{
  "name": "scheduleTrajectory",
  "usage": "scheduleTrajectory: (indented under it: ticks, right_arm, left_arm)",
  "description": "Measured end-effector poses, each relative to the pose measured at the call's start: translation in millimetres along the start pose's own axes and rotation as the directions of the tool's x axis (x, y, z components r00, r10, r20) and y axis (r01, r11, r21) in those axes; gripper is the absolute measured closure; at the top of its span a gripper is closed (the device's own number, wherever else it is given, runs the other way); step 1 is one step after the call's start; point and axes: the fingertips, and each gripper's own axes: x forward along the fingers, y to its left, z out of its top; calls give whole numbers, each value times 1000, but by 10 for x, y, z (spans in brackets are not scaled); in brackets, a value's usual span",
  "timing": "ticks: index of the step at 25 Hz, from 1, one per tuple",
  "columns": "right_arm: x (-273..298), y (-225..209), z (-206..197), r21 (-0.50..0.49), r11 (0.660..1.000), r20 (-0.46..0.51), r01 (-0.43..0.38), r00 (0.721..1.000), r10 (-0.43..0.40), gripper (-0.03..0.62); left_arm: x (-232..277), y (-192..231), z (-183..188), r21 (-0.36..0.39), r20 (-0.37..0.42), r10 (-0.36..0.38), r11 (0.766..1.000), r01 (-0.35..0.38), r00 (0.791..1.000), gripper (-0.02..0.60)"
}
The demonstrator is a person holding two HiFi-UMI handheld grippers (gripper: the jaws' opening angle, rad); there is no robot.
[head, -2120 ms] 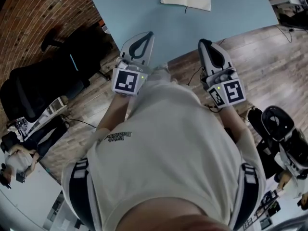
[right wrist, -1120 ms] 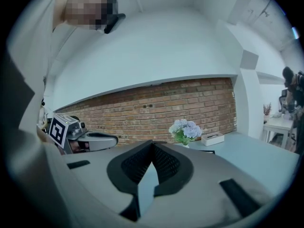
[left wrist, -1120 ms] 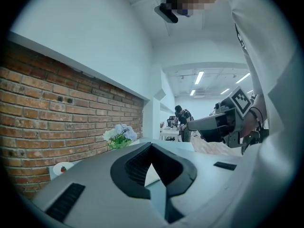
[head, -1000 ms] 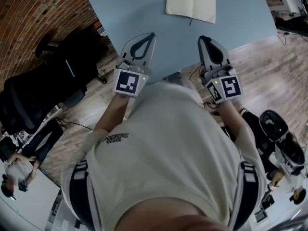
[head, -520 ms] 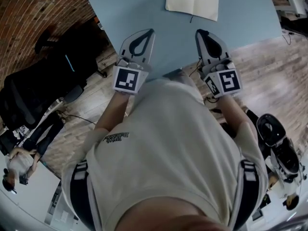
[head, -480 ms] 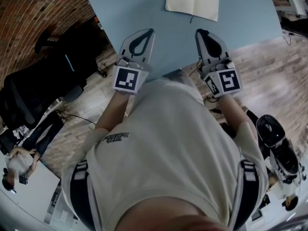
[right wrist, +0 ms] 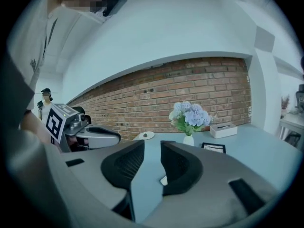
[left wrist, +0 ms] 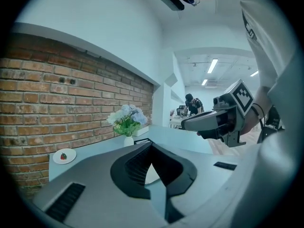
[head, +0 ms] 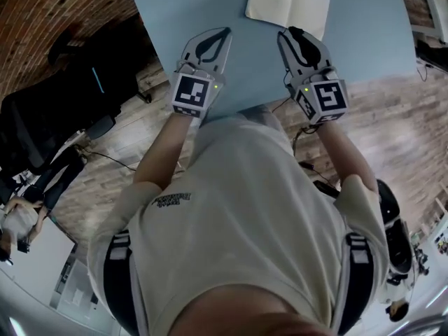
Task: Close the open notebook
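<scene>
An open notebook point(head: 288, 5) with cream pages lies flat on the light blue table point(head: 203, 5), near its middle. My left gripper point(head: 225, 31) hovers over the table's near part, left of the notebook and short of it, jaws shut with nothing in them. My right gripper point(head: 290, 32) is just in front of the notebook's near edge. Its jaws are opening and nothing is between them. In the right gripper view a strip of table shows between the parted pads point(right wrist: 178, 163). A bit of white page point(right wrist: 164, 180) shows low in that gap.
At the table's far side by the brick wall stand a vase of flowers point(right wrist: 189, 120), a small plate with a strawberry point(left wrist: 63, 156), a tissue box point(right wrist: 223, 129) and a small frame point(right wrist: 213, 147). A black office chair point(head: 42, 138) stands on the wooden floor to the left.
Both grippers have moved forward and down over the table, closer to the notebook. The right gripper's jaws, shut before, now stand apart.
</scene>
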Motion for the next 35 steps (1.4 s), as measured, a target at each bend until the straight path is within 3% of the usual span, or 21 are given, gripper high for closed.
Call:
scheduleTrajectory:
  ticks: [6,12,27,29,33,35]
  right_arm:
    - [582,-67,-361,-9,1000,-103,-10,995,9,473]
    - [975,-115,-842,0,1000,-199,-9,980,9,436]
    - [1566,-246,-1935,7,999,-450,50,892,-41,436]
    - [1605,-239,-2001,24,998,-472,63,881,-44,471]
    - [1654,-215,-2093,13,997,-494,79,867,-62,477]
    - [1657,-246,-2112,11,995,-496,101,864,-82,550]
  left_arm:
    - [340,208,-420,-61,-139,-7,998,-1,990,569]
    - [641,329,-762,-91,-208,16,995,-36,978,569]
    - [968,478,-1587,-157,-360,-13,987,-47,933,569]
    - [1000,455,-1649,-165,-364,-23,986,-40,931,569]
    - [1032,432,-1719,-171,-373,-31,985,-36,927,569]
    - [1032,429,-1741,-172,-375,-33,984,-35,926,569]
